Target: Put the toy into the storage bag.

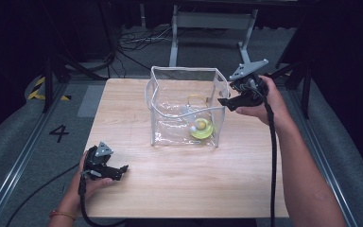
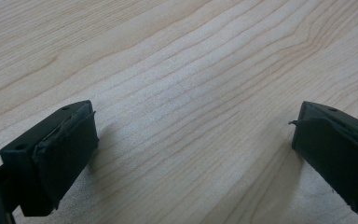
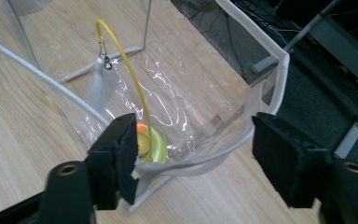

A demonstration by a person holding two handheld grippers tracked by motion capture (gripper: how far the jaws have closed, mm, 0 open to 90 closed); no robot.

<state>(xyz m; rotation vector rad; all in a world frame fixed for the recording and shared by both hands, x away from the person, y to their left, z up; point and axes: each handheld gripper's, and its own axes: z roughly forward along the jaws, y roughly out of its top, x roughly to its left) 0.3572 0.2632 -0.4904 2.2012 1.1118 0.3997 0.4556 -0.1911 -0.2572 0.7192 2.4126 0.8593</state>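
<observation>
Clear plastic bag (image 1: pixel 184 106) upright near far-right middle of wooden surface (image 1: pixel 137 184), yellow cat toy (image 1: pixel 201 127) resting inside at its near-right bottom corner.

Right gripper (image 1: pixel 231 102) hovering at bag's right rim (image 3: pixel 279 70), fingers (image 3: pixel 121 154) released and spread, nothing clamped, white-edged rim running between them without pad contact; toy's yellow arched wire (image 3: pixel 126 70) and dangling feather (image 3: pixel 98 84) just beyond. Left gripper (image 1: pixel 118 170) low near surface's near-left corner, fingers (image 2: pixel 60 154) spread wide over bare wood, grasping nothing. Likely trouble: floppy rim snagging on a finger during withdrawal, tipping the light bag or dragging it toward the right edge, close by. Ample open room across near half of surface and along left edge; little beside bag's right wall.
</observation>
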